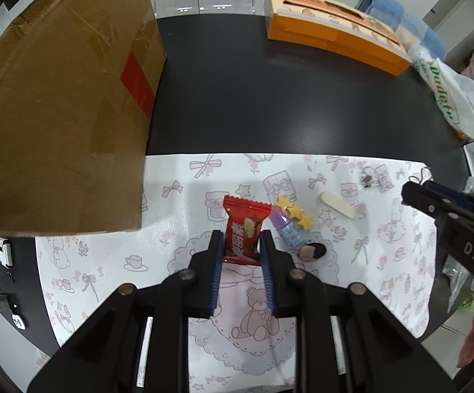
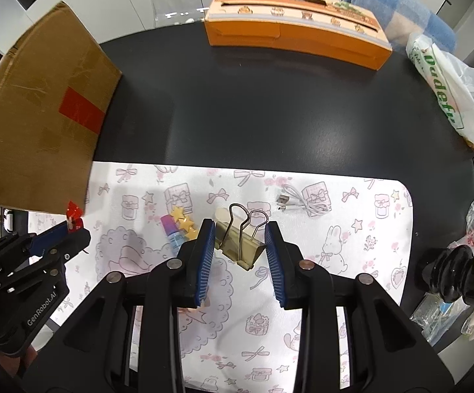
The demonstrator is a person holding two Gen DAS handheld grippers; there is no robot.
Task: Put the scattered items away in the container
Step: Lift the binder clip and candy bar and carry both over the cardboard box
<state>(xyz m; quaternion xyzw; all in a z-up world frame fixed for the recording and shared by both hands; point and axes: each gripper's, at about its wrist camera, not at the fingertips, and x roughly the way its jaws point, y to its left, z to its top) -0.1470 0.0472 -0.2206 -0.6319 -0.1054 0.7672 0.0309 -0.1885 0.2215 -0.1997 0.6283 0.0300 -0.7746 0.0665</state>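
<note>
**Mei:** Blue-padded fingers (image 1: 215, 271) fill the bottom of the left wrist view, and the left gripper (image 1: 240, 245) is clenched on the red candy packet (image 1: 244, 235), held by its lower half above the patterned mat (image 1: 106, 262), near the mat's middle.

**Tom:** And the right gripper (image 2: 238, 242)?

**Mei:** It brackets the gold binder clip (image 2: 237, 242). Both pads seem to touch it, yet whether it is truly gripped or only framed I cannot tell.

**Tom:** Where does it all go?

**Mei:** Presumably the cardboard box (image 1: 63, 98) at the mat's left edge. Its opening is out of sight, so the packet could strike the wall or rim and slip.

**Tom:** Anything else?

**Mei:** The foil is slick and pinched low, so it may fold or slide out in transit. The clip sits skewed and its wire handles could swing or snag. Meanwhile the star clip (image 1: 297, 214), purple tube (image 1: 286, 226), wooden stick (image 1: 335, 204) and white cable (image 2: 302, 201) lie close by, easy to knock.
</note>
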